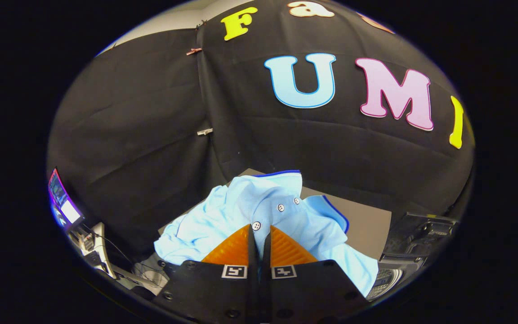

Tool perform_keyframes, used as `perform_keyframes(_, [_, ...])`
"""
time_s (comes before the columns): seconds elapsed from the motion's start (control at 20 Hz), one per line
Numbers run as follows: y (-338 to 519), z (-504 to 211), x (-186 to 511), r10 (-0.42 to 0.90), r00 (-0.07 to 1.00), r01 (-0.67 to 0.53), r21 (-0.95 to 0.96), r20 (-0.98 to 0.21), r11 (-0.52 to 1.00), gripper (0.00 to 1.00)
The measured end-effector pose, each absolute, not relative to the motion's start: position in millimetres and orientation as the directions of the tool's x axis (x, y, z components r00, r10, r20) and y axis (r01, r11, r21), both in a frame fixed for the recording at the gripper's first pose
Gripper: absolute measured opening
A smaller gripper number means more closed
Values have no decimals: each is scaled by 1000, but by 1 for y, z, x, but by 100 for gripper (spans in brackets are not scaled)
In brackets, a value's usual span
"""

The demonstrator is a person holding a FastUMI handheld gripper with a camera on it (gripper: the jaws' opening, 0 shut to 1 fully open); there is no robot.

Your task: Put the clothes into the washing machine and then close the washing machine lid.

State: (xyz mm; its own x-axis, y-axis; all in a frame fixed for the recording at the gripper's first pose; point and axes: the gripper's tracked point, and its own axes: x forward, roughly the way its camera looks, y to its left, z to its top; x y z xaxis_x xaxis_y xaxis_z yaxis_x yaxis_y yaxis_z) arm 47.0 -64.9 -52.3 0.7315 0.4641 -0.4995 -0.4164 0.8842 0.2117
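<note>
gripping light blue shirt point(259, 211) | tongs point(259, 245) closed on its fabric

Non-task stuff: grey desk point(367, 227) against the black cloth wall point(142, 135), two clips point(204, 132) on the cloth seam, lit screen point(63, 204) far left, cables point(144, 272) below it.

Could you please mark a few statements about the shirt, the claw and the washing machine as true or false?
1. The claw with orange ribbed fingers is nearly closed, pinching the light blue buttoned polo shirt. True.
2. The shirt has red trim. False: its collar and sleeve edges are dark blue.
3. The shirt hangs above a grey flat tabletop. True.
4. The shirt already lies inside the washing machine drum. False: the drum sits off to the claw's right, and the shirt is in the claw.
</note>
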Motion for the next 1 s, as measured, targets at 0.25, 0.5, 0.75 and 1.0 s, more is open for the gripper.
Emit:
perform_keyframes(0.25, [-98, -36, 34, 552, 687, -494, 253, -473, 832, 5])
perform_keyframes(0.5, [-143, -32, 22, 609, 661, -540, 286, -438, 792, 5])
perform_keyframes(0.75, [-199, -35, 25, 647, 637, -565, 318, -419, 761, 5])
perform_keyframes(1.0, [-260, -44, 31, 649, 650, -561, 326, -396, 761, 5])
